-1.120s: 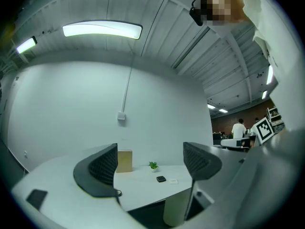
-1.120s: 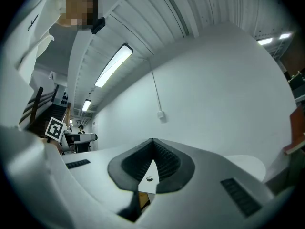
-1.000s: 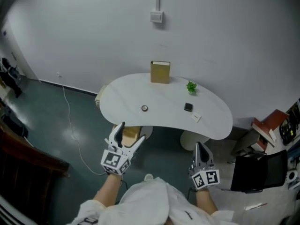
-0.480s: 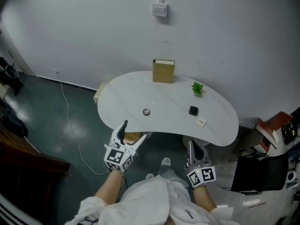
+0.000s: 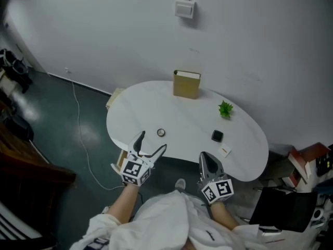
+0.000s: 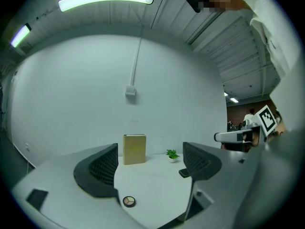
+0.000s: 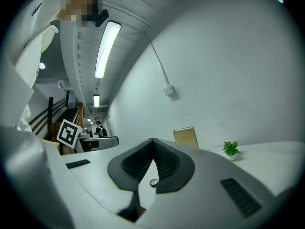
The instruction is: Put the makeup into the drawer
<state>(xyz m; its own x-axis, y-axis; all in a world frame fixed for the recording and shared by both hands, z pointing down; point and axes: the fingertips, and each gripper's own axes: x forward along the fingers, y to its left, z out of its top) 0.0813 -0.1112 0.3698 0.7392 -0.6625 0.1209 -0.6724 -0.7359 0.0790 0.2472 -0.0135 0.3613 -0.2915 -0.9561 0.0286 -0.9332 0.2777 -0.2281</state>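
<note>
The left tool (image 5: 151, 144) hovers at the near edge of the white table (image 5: 151, 105), jaws spread wide with nothing gripped. The round makeup compact (image 5: 161, 133) lies flat on the table just beyond its fingertips, apart from both. The right tool (image 5: 205, 158) is at the same edge, jaws closed tip to tip and empty. A tan box (image 5: 187, 84) stands upright at the far edge.
</note>
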